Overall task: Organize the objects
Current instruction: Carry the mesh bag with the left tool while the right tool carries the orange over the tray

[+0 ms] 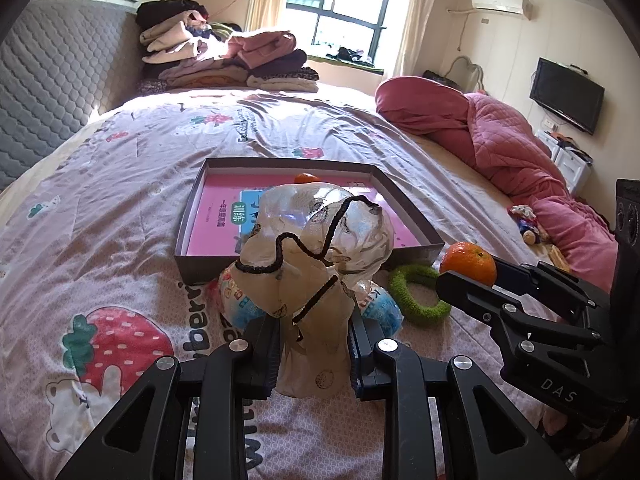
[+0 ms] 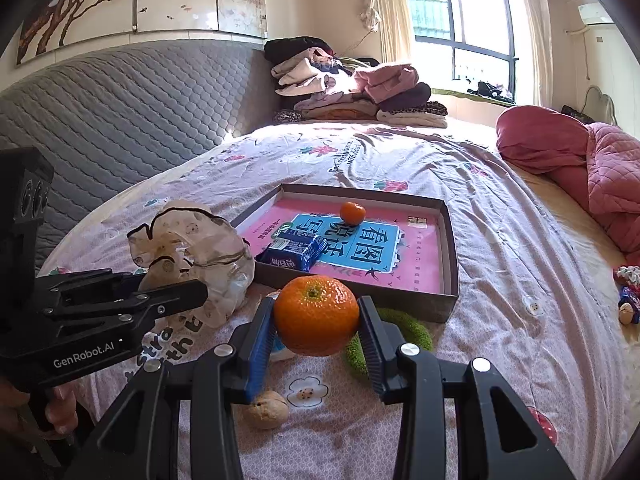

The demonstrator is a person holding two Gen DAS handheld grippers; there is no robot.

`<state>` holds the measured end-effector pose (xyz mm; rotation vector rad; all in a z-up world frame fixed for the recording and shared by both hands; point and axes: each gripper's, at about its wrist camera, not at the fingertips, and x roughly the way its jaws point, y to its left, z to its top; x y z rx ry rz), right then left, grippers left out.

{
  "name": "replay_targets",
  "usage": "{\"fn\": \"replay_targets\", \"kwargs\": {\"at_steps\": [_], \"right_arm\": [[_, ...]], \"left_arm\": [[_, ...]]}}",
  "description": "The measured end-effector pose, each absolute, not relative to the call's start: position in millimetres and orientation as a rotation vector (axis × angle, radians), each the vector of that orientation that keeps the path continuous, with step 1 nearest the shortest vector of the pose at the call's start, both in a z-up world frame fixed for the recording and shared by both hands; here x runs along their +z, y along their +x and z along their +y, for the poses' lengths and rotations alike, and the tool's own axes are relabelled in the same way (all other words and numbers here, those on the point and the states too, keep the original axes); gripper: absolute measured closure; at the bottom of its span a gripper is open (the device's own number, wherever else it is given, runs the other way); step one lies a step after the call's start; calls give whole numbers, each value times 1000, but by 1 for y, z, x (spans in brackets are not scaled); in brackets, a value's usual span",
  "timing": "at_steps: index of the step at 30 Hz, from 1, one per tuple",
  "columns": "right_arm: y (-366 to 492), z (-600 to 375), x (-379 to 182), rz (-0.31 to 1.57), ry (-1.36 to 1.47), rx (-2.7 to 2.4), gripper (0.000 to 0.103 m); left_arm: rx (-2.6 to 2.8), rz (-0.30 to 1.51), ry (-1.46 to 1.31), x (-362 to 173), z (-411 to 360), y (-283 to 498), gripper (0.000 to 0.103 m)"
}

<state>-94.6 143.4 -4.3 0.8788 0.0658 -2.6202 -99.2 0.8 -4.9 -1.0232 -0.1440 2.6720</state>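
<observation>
My left gripper (image 1: 312, 340) is shut on the lower part of a crumpled clear plastic bag (image 1: 320, 232) with a black drawstring, held above the bedspread. The right wrist view has the same bag (image 2: 192, 236) at the left, in the left gripper (image 2: 176, 284). An orange (image 2: 316, 314) sits pinched between the pads of my right gripper (image 2: 316, 320), lifted off the bed. In the left wrist view that orange (image 1: 469, 262) and the right gripper (image 1: 476, 276) are at the right. Ahead lies a shallow grey box (image 2: 400, 298) with a pink book, a small orange (image 2: 353, 213) and a blue packet (image 2: 294, 252) in it.
On the bedspread in front of the box lie a green knitted ring (image 1: 420, 296), a blue-and-white packet (image 1: 380, 308) and a walnut (image 2: 267, 409). A pink quilt (image 1: 500, 140) is heaped at the right, small toys (image 2: 628, 296) beside it. Folded clothes (image 1: 224, 56) are stacked by the grey headboard.
</observation>
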Motion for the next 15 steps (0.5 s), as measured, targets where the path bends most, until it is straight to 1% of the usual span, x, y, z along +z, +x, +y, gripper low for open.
{"fn": "replay_targets", "kwargs": {"at_steps": [15], "right_arm": [[-123,143,1,42,839,-2610,62]], "left_arm": [[2690,-141,-989,2,5,-136,76]]}}
